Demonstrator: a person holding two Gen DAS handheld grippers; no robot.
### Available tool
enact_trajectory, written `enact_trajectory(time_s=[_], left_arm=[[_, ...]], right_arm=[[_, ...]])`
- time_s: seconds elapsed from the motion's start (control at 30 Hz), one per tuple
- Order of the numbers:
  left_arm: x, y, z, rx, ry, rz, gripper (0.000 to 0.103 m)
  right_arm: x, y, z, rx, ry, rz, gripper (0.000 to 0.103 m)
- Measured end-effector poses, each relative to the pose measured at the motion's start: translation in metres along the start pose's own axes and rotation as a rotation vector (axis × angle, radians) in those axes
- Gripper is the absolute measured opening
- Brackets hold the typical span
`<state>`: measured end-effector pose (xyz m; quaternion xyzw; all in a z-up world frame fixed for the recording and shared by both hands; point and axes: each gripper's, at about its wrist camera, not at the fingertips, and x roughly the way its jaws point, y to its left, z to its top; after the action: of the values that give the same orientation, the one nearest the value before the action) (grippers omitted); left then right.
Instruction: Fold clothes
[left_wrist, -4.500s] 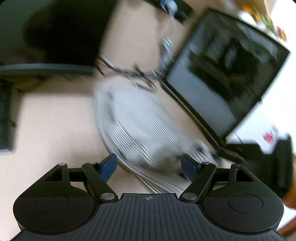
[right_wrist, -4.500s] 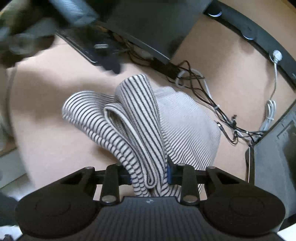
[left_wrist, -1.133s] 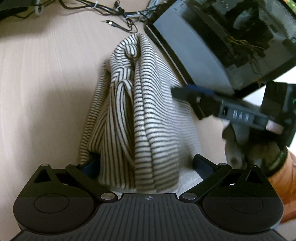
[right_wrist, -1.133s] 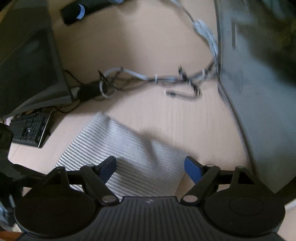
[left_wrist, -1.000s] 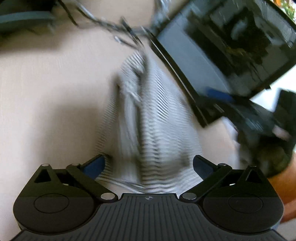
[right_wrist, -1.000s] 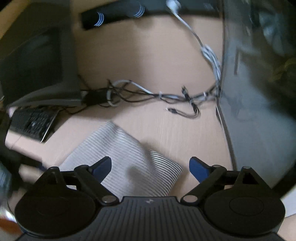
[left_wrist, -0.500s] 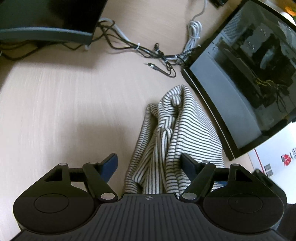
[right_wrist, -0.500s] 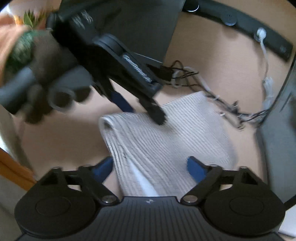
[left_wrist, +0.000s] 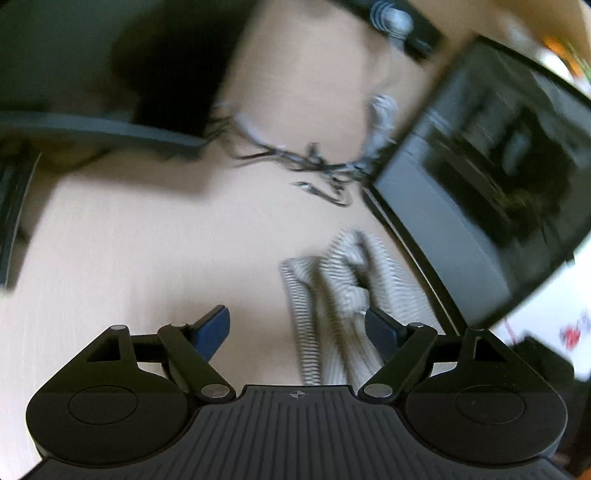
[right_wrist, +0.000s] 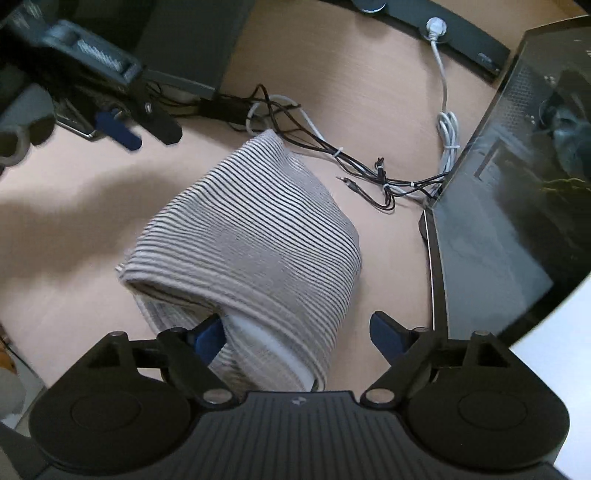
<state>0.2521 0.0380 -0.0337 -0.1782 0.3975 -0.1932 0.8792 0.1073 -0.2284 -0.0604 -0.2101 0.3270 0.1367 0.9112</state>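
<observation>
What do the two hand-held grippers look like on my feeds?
Both match: the left hand-held gripper and right hand-held gripper have a matte black ribbed body, round side housings, black linkage arms with silver pivot pins, blue finger pads, and a small crosshair mark.

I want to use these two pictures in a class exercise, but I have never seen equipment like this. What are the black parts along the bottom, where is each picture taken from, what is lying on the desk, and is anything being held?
No robot is here: a person holds a hand tool with two fingers in each hand, and each tool carries a wide-angle camera looking forward along those fingers. The black shapes along the bottom are the tool itself; the blue pads are its fingertips.

One picture is the left tool's view, blurred by motion; the left gripper is open and empty. The other is the right tool's view; the right gripper is open too, with its left pad tucked at the garment's fold but gripping nothing.

On the wooden desk lies a striped garment, folded into a bundle. Behind it run tangled cables; a glass-sided computer case stands to the right.
</observation>
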Motion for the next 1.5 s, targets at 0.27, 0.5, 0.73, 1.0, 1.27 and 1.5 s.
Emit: enact_trajectory(time_s=[0.27,0.5,0.73,1.0,1.27,1.5], left_arm=[[0.032,-0.009,-0.024,0.029,0.115,-0.057,0.049],[0.054,-0.029,-0.041,0.072,0.198,-0.144,0.041],[0.060,-0.049,-0.055,0.105,0.223,-0.192,0.043],[0.057,-0.062,-0.057,0.182,0.261,-0.216,0.056],[0.029,-0.041,-0.041,0.228,0.258,-0.182,0.066],[0.013,-0.019,0.024,0.011,0.128,-0.233,0.063]], right_arm=[[-0.023,0.048,0.021,-0.133,-0.137,0.050,0.087],[-0.001,0.030,0.015,-0.054,-0.057,0.085,0.038],[-0.036,-0.042,0.058,0.437,-0.153,0.288,0.012],[0.039,-0.030,0.052,0.630,0.020,0.458,0.013],[0.053,-0.023,0.032,0.562,0.002,0.389,0.010],[0.040,0.004,0.040,0.424,-0.061,0.261,0.019]])
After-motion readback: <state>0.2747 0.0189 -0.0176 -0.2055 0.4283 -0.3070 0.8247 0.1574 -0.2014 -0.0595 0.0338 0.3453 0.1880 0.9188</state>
